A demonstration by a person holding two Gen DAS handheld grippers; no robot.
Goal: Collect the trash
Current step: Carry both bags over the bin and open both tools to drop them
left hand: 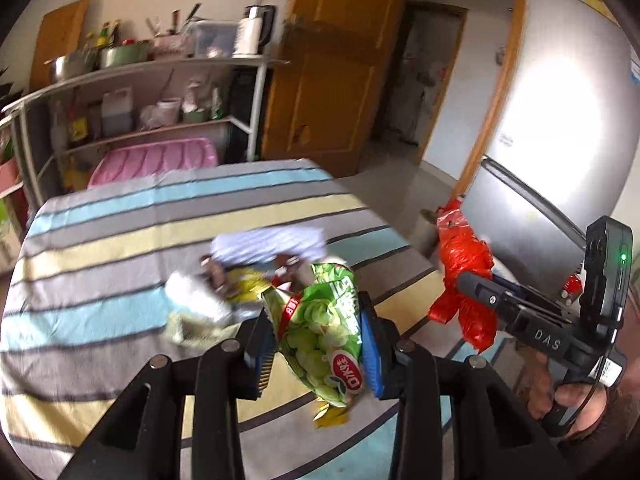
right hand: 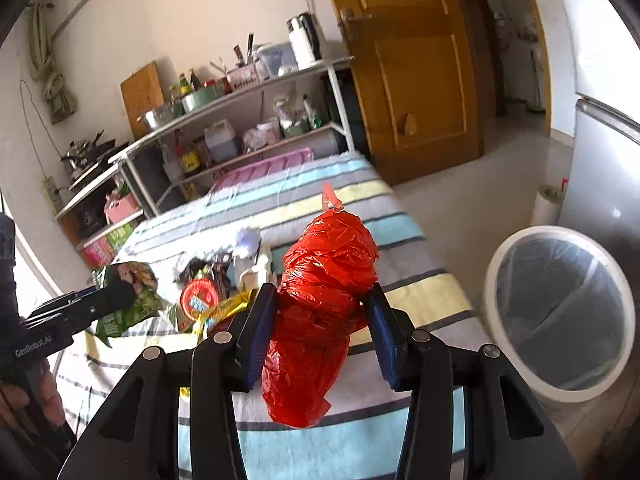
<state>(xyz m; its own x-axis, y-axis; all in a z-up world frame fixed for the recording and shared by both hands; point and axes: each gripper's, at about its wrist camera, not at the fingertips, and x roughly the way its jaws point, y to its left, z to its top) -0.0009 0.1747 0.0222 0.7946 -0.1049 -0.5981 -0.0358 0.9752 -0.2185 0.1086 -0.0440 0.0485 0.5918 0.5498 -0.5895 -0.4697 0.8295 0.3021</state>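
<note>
A person holds 2 tools above a table (left hand: 100, 216) covered with a cloth striped in blue, grey and yellow. The left tool (left hand: 316, 344) grips a crumpled green snack bag (left hand: 324, 336) between its blue pads, lifted clear of the cloth. The right tool (right hand: 322, 320) grips a bunched red plastic bag (right hand: 320, 300), also held above the table, near its right edge. Behind the green bag a small heap of leftover trash (left hand: 240, 280) lies on the cloth: white paper, a yellow wrapper and dark scraps. On the floor to the right of the table stands a round white bin (right hand: 560, 312) with a clear liner. A metal shelf rack (right hand: 248, 120) with pots and bottles stands against the wall beyond the table.
</note>
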